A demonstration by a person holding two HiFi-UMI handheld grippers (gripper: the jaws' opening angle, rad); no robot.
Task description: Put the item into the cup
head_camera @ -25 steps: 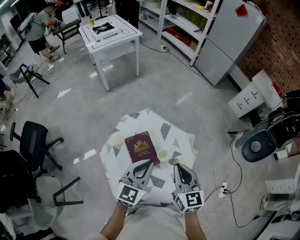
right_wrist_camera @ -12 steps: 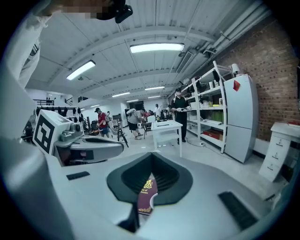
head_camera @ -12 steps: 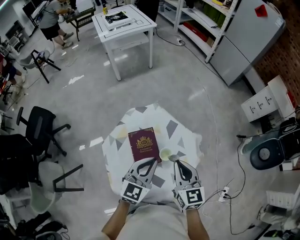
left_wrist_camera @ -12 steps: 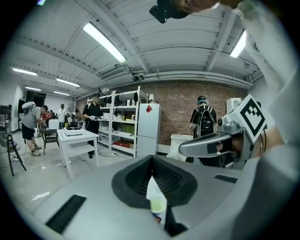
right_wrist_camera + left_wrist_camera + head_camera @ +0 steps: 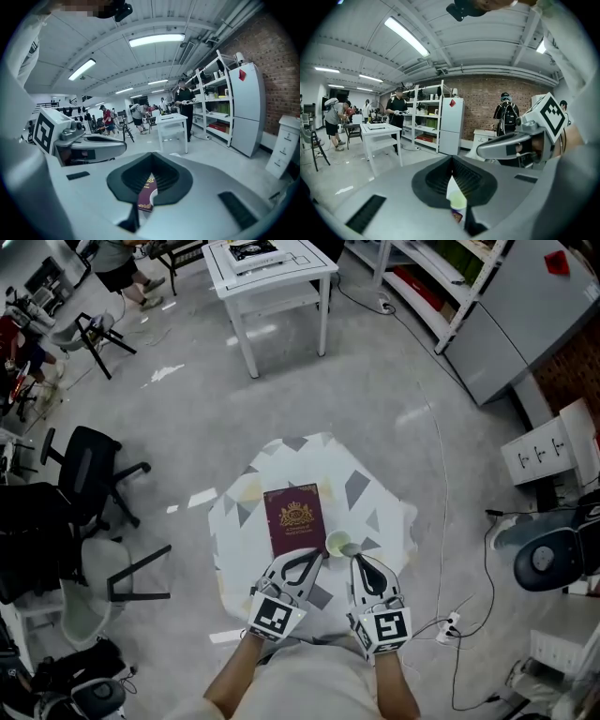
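A small table under a white cloth with grey patches (image 5: 281, 465) carries a maroon booklet with a gold crest (image 5: 297, 519). A pale green cup (image 5: 337, 544) stands just right of the booklet's near corner. My left gripper (image 5: 312, 556) is shut and empty, its tips at the booklet's near edge. My right gripper (image 5: 356, 562) is also shut and empty, just on the near side of the cup. In the left gripper view the cup (image 5: 457, 200) shows through the slit under the jaws. In the right gripper view the booklet (image 5: 146, 193) shows the same way.
Grey floor surrounds the table. A black office chair (image 5: 89, 474) and a pale chair (image 5: 103, 582) stand to the left. A white table (image 5: 272, 263) is far ahead. A cable and power strip (image 5: 448, 622) lie on the floor at the right.
The head view has drifted, so the table sits a little farther right and up in the picture. Both grippers hold the same places by the booklet and cup, still shut.
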